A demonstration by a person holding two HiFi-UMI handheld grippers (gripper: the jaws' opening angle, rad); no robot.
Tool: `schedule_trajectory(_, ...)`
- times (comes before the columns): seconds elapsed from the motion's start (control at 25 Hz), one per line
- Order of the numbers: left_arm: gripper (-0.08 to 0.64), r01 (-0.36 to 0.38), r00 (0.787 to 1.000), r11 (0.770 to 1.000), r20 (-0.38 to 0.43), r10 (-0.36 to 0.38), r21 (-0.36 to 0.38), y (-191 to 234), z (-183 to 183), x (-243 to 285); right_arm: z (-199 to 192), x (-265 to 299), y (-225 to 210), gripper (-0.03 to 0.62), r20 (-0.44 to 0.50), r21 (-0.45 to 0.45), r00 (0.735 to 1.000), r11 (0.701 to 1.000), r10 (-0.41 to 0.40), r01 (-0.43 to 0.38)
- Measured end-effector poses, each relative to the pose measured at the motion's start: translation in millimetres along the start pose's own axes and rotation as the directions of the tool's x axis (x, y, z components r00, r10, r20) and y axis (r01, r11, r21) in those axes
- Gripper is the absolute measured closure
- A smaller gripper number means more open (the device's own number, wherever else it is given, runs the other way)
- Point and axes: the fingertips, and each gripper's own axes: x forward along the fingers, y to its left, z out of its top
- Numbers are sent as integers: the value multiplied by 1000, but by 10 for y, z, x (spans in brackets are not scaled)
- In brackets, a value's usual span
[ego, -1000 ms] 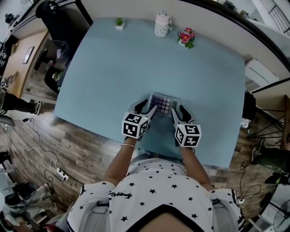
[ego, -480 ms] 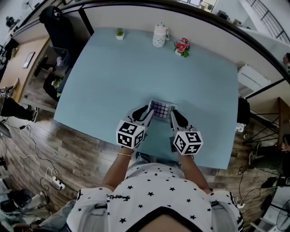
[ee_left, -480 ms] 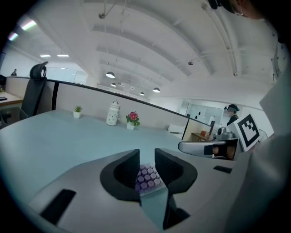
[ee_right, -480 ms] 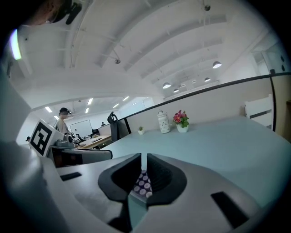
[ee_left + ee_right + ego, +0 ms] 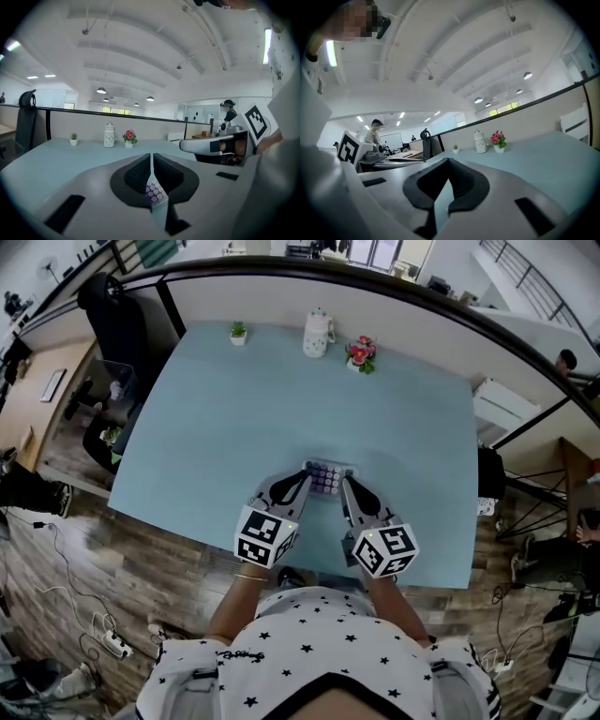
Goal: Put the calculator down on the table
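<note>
1. The calculator [image 5: 325, 477] is held at both sides, above the near part of the table [image 5: 234, 409].
2. The jaws of the left gripper [image 5: 305, 481] have just been closed; the calculator's left edge, with its purple keys, is clamped between them.
3. The jaws of the right gripper [image 5: 344, 486] have just been closed; the calculator's thin right edge is pinched between them.

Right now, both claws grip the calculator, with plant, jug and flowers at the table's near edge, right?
No: the head view shows plant, jug and flowers at the table's far edge. The left claw and right claw do grip the calculator.
</note>
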Motion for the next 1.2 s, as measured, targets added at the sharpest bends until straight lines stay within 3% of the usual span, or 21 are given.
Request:
schedule_trajectory(0.36, 517, 49, 993, 999, 106, -48, 1, -120, 389, -263, 258, -162, 188, 595, 82, -17, 997, 1000, -6, 8)
schedule_trajectory(1.2, 517, 10, 991, 1000, 132, -10, 0, -44, 372, -670, 272, -154, 594, 595, 90, -29, 994, 998, 64, -62)
